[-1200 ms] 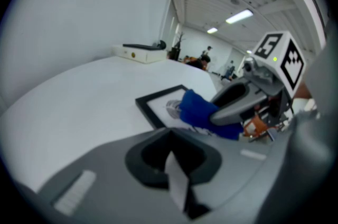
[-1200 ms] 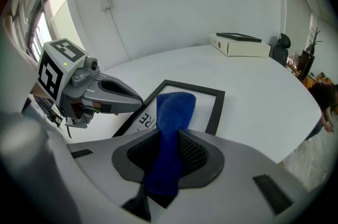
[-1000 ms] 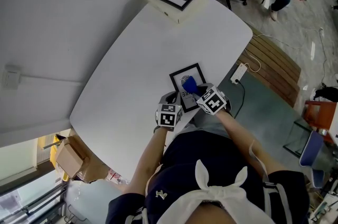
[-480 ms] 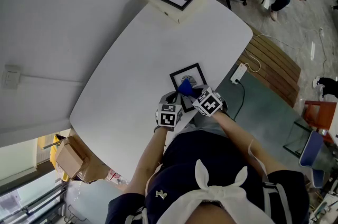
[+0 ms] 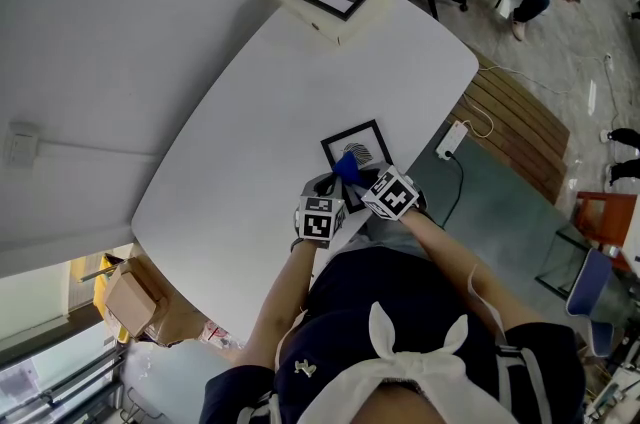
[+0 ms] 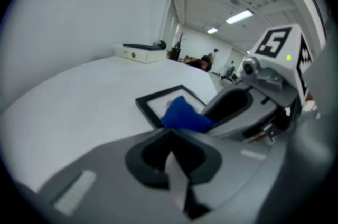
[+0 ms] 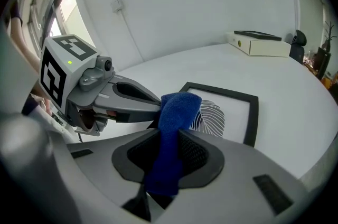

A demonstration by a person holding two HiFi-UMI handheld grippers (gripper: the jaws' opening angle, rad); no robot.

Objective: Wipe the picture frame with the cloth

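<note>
picture frame (image 5: 364,145) lies flat at the near edge of the white table (image 5: 280,102). head view: the right gripper (image 5: 358,177) holds a blue cloth (image 5: 347,168) over the frame's near part, and the left gripper (image 5: 322,188) is just beside it on the left. left gripper view: its jaws are pressed together, nothing between them. right gripper view: its jaws pinch the cloth tight.

Blue terry cloth (image 7: 177,112), rough napped pile, black rectangular picture frame (image 7: 252,121), smooth matt moulding, white counter (image 5: 270,112), smooth matt, right hand-held gripper (image 7: 170,136), grey matt plastic, black pads (image 7: 199,153) finely ribbed.
</note>
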